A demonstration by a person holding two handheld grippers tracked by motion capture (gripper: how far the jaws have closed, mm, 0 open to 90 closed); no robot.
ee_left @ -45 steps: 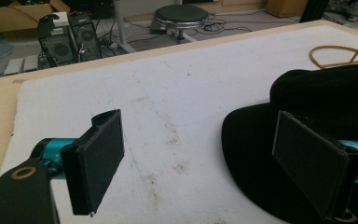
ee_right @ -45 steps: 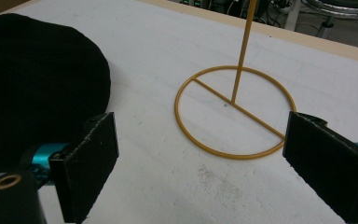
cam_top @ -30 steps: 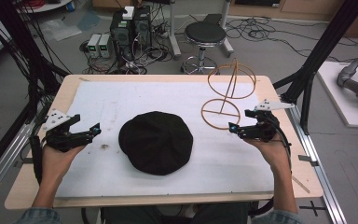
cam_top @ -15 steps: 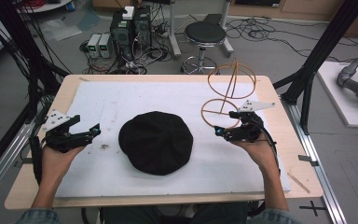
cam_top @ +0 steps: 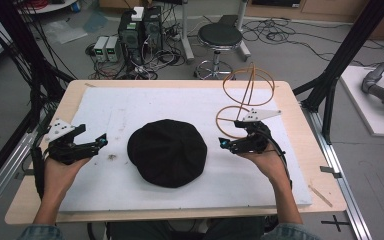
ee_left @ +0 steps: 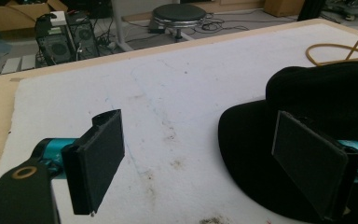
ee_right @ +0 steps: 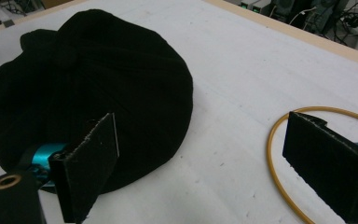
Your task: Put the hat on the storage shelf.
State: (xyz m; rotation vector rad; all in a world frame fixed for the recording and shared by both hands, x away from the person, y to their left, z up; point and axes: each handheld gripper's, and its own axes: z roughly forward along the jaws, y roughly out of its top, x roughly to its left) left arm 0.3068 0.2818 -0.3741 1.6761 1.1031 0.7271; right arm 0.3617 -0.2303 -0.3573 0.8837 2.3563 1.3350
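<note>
My left tool (cam_top: 99, 143) gapes wide beside the black cap (cam_top: 167, 152) on the counter (cam_top: 290, 105). My right tool (cam_top: 223, 144) is spread too, near the cap, gripping nothing.

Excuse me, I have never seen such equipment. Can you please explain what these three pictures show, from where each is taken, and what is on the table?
A person sits at a table and holds one hand tool in each hand. Each tool is a gripper with two black jaws. The high view looks down from above: the left gripper is at the left, the right gripper at the right. The two other pictures come from small cameras riding on the grippers and looking along their jaws. On the white mat lies a black hat, and behind the right gripper stands an orange wire stand. Both grippers are open and hold nothing; each points toward the hat from its side, without touching it.
</note>
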